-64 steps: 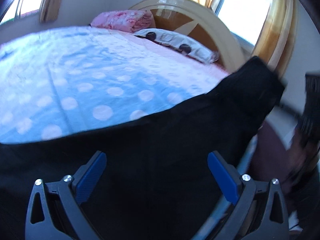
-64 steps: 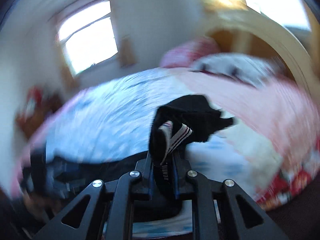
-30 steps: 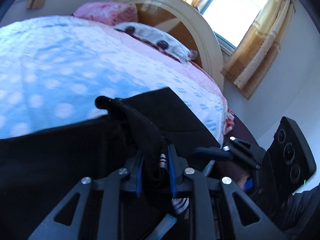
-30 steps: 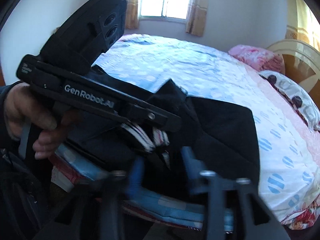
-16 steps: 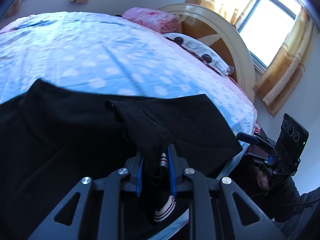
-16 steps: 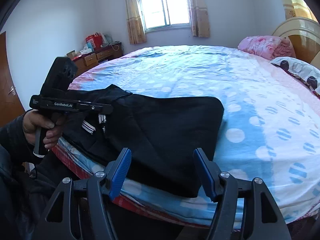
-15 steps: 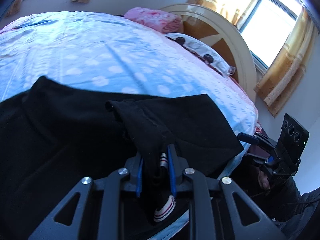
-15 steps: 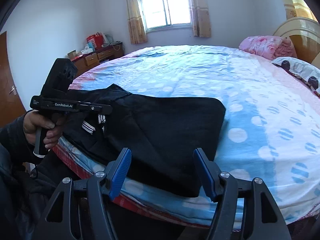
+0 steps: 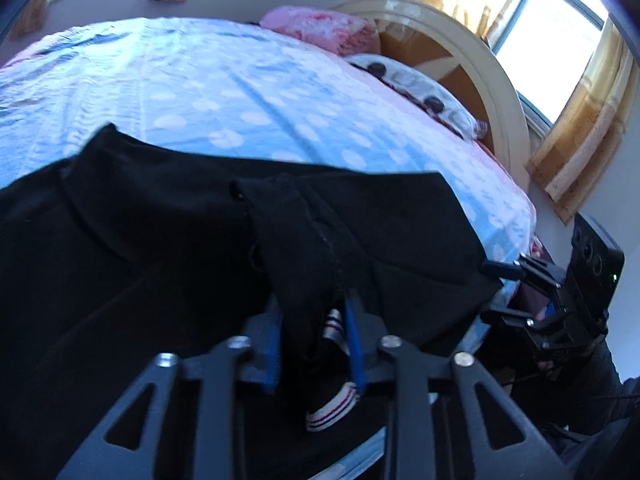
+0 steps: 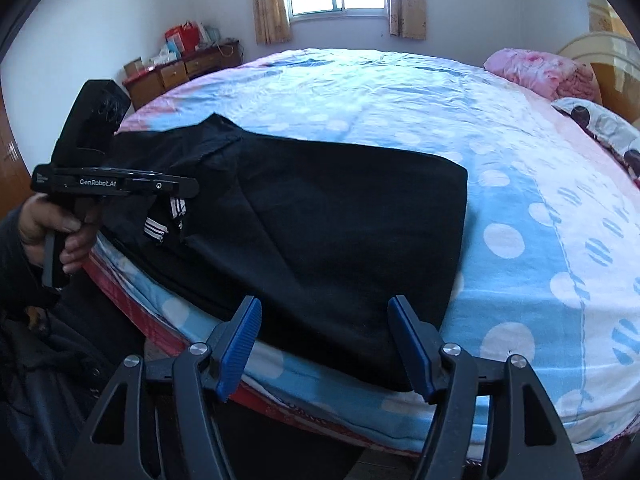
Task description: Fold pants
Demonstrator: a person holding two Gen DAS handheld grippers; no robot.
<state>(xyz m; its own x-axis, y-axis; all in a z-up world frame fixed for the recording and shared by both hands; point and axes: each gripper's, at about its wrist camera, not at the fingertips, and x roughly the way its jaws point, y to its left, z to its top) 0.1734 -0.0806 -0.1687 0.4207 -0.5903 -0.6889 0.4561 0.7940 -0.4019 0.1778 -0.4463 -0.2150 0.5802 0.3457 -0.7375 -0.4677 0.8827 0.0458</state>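
Pants (image 10: 340,224) are lying folded across the near edge of the bed (image 10: 400,112), a dark slab that hangs a bit over the mattress side, so you've got easy reach from where you stand. Starting on the left: your left gripper (image 9: 314,344) is pinched tight on a bunched layer of the black fabric with the striped cuff (image 9: 334,400) dangling below the fingers. My guess is you're gripping there because that end gets carried over for the next fold. In the right wrist view you can see that same gripper (image 10: 176,204) sitting at the left end of the garment, stripes poking out under it.

Moving right: your right gripper (image 10: 324,344) is spread wide and holding nothing, hovering just off the near edge of the pants, probably lining up for a corner.

Compared with half a second back, not much changed. The left claw has stayed clamped on the same bunch, and the right one has come in a touch closer to the bed, jaws just as wide.
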